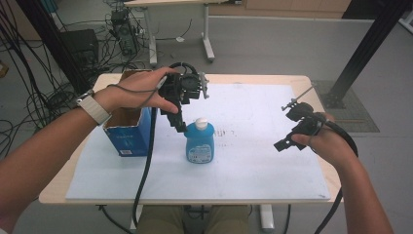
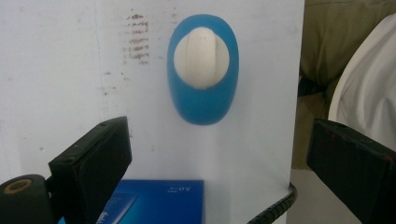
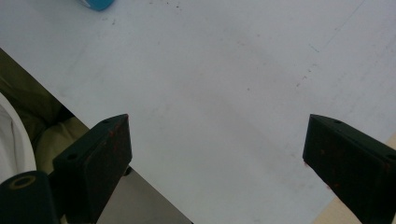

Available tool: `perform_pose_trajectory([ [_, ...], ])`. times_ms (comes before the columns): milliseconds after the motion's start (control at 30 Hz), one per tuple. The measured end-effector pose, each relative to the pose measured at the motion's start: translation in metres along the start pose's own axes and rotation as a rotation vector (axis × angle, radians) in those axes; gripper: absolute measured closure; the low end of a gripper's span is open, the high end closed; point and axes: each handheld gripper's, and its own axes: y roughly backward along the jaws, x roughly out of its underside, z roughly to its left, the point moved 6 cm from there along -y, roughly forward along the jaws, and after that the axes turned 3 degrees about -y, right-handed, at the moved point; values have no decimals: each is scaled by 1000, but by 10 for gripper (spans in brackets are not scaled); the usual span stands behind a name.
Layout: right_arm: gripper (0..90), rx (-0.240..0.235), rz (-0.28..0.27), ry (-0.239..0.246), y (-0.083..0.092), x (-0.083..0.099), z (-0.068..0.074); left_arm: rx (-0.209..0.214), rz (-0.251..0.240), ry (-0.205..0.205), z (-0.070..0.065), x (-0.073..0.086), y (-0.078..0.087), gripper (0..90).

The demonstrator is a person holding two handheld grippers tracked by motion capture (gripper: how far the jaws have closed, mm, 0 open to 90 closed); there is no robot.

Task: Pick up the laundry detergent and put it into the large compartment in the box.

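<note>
White sheeting covers the table (image 1: 272, 170), which carries one blue bottle (image 1: 199, 143) with a white cap, standing upright near the middle toward the front edge, and one open blue box (image 1: 130, 131) near the left edge. Left gripper (image 1: 179, 123), jaws spread and empty, hangs directly above the bottle (image 2: 203, 74), looking down its vertical long axis; it is the nearer one. Right gripper (image 1: 287, 141), also spread and empty, hovers well apart near the right edge.

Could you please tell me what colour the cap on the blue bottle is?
White. The cap shows best in the left gripper view, from above.
</note>
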Motion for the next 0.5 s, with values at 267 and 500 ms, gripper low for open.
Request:
perform_pose_trajectory([
  [267,79,-1,-4,-4,1,2,-2,0,10,-26,2,-18,-7,71],
  [500,79,-4,-7,-6,1,4,-3,-5,21,-27,4,-25,-13,72],
])
